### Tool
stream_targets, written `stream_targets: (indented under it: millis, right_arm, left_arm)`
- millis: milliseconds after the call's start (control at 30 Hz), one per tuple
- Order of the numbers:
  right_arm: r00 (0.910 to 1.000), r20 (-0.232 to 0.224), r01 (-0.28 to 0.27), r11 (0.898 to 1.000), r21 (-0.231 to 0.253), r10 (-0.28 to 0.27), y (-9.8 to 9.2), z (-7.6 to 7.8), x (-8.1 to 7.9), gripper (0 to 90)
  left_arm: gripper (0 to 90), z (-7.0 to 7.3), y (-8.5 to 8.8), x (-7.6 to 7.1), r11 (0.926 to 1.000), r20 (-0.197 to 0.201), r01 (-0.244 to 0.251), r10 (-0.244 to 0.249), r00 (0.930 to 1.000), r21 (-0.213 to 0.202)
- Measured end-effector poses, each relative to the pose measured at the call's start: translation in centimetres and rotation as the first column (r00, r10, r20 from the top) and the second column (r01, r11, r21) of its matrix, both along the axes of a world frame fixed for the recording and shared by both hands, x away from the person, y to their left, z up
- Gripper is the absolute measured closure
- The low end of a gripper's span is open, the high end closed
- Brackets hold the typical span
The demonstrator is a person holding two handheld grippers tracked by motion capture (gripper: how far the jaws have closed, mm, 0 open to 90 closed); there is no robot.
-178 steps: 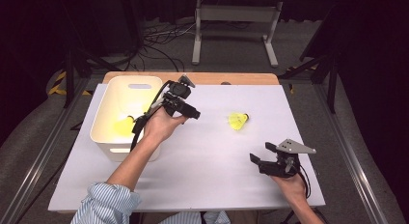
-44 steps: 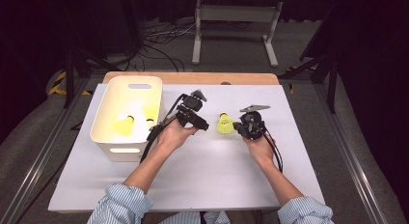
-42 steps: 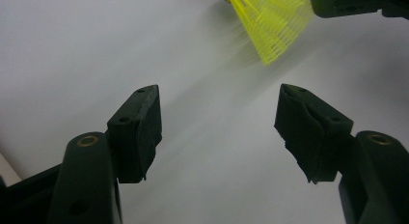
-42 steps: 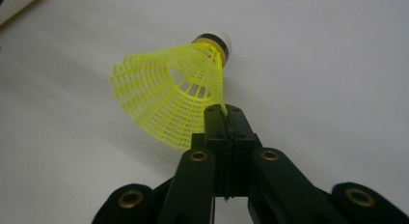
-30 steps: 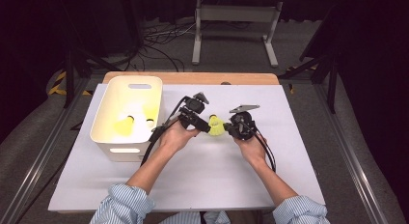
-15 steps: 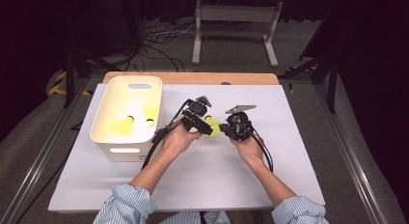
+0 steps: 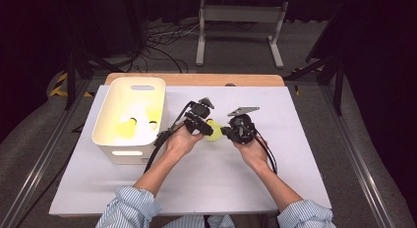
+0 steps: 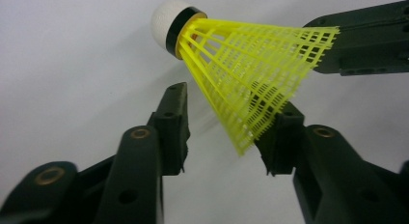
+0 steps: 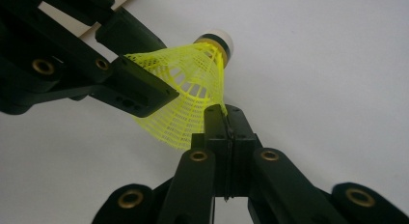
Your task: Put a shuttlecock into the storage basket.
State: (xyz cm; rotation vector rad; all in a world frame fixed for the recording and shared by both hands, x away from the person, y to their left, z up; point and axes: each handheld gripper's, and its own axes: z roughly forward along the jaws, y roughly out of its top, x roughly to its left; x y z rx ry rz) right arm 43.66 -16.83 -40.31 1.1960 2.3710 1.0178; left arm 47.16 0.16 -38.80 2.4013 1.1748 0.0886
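Shuttlecock (image 8: pixel 241 74): yellow mesh cone, white rounded cork.

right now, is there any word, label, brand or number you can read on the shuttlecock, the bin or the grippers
None: no readable text stands anywhere in these pictures.
Shuttlecock: plain yellow net skirt, black band, white tip, no print.
White bin: blank walls.
Left gripper and right gripper: bare black fingers with brass screws, no marking.
Yellow and black stripes on the floor: a pattern, no letters.
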Motion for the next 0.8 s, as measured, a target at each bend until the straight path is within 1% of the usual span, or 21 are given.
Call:
stream_targets:
  millis: [67,100,133,200,333,533,600,700,800]
  right_arm:
    - [1.0,0.002,-0.005,1.0,0.0,0.005,0.12,0.06,0.0,90.0]
    - [1.0,0.001,-0.008,1.0,-0.001,0.008,0.16,0.07,0.01,90.0]
    - [0.9999,0.003,-0.01,1.0,-0.003,0.01,0.19,0.06,0.01,90.0]
    - [0.9999,0.003,-0.01,1.0,-0.002,0.01,0.18,0.06,0.01,90.0]
    - [1.0,-0.007,-0.007,1.0,0.014,0.007,0.1,0.11,-0.04,89.9]
    - [0.9998,-0.007,-0.016,1.0,0.022,0.016,0.28,0.23,-0.19,87.6]
    - [0.9997,-0.017,-0.017,0.999,0.033,0.018,0.29,0.25,-0.25,83.4]
    - [0.9996,-0.008,-0.027,0.999,0.04,0.028,0.39,0.33,-0.4,76.9]
    - [0.9995,-0.003,-0.033,0.999,0.032,0.033,0.54,0.38,-0.52,68.8]
  left_arm:
    - [66.0,-0.04,0.03,-0.05,1.0,0.004,-0.002,0.002,1.0,-0.008]
    - [69.0,0.03,0.08,-0.12,0.9999,0.015,-0.004,0.004,0.9999,-0.013]
    - [71.0,0.09,0.12,-0.14,0.9999,0.019,-0.008,0.008,0.9998,-0.015]
    - [72.7,0.12,0.16,-0.17,0.9998,0.023,-0.013,0.014,0.9996,-0.013]
    - [80.2,0.25,0.24,-0.25,0.9998,0.038,-0.017,0.017,0.9991,0.004]
    - [86.2,0.49,0.17,-0.33,0.9993,0.052,-0.016,0.015,0.9985,0.035]
    - [87.8,0.63,0.16,-0.33,0.9989,0.058,-0.017,0.014,0.9982,0.045]
    - [88.6,0.76,0.19,-0.24,0.9984,0.059,-0.026,0.023,0.998,0.05]
    - [88.8,0.8,0.22,-0.15,0.9983,0.06,-0.026,0.023,0.9979,0.053]
